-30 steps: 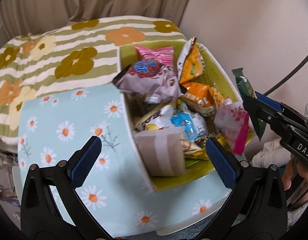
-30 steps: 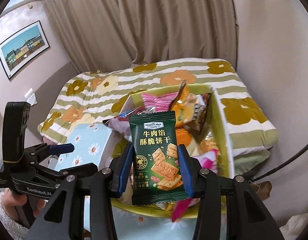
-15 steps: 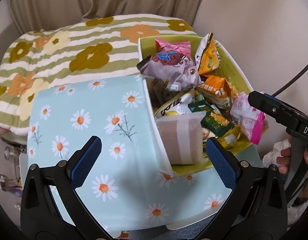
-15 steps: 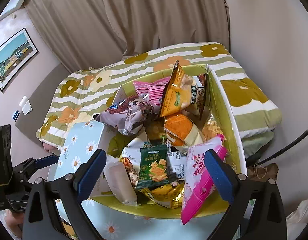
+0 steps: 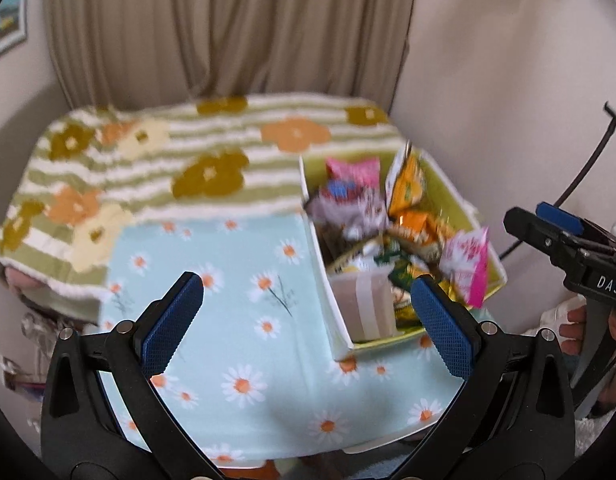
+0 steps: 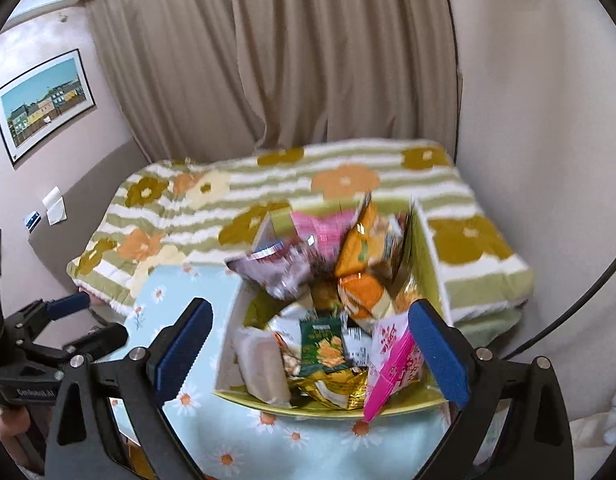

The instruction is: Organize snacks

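A white box with a green lining stands on the daisy-print table and is heaped with snack packets. A dark green cracker packet lies on the pile near the front, beside a pink packet and a pale wrapped bar. Orange and purple bags stand further back. My left gripper is open and empty above the tablecloth, left of the box. My right gripper is open and empty, above the front of the box.
The light blue daisy tablecloth covers the table. Behind it lies a bed with a green striped flower blanket. Beige curtains hang at the back. A wall is on the right, with a black cable.
My right gripper opened and let the green cracker packet drop onto the pile in the box. Both grippers have pulled back and up from the box.
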Demonstrator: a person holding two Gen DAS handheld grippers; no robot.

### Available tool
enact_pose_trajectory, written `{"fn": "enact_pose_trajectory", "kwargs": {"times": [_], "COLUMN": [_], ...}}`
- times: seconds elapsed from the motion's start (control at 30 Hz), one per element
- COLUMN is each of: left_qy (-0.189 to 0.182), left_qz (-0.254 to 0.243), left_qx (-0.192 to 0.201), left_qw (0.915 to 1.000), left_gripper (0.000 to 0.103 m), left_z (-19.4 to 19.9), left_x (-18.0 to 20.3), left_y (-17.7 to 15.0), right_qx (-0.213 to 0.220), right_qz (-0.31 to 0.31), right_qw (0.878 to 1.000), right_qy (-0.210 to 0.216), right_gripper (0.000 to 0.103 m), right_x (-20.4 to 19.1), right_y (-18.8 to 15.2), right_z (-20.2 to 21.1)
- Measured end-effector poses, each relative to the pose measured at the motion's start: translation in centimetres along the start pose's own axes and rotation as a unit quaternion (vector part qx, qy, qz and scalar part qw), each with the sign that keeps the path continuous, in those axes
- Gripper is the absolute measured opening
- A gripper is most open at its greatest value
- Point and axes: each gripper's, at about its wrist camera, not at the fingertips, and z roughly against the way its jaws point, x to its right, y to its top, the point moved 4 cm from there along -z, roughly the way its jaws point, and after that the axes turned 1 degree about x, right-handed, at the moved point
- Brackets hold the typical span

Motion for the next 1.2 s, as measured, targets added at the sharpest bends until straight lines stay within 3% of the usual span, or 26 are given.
{"fn": "enact_pose_trajectory", "kwargs": {"times": [0.3,0.67,1.2], "left_qy": [0.055,0.068,0.046], "left_qz": [-0.001,0.01,0.009], "left_qx": [0.116,0.144,0.148], "left_qw": [0.9917,0.9872,0.9878], "left_gripper": [0.103,0.103,0.103], "left_z": [10.8,15.1,16.0], "left_x": [-3.4,-5.6,-5.2], "left_y": [-0.7,-4.9,-5.7], "right_qx": [0.07,0.084,0.095], "right_qz": [0.038,0.033,0.032], "right_qw": [0.996,0.994,0.993], "right_qy": [-0.046,-0.058,-0.068], "right_gripper": [0.098,0.098,0.098], "right_x": [-6.2,-8.3,-8.8], "right_y": [-1.3,-4.5,-5.1], "right_z": [7.6,9.9,11.1]}}
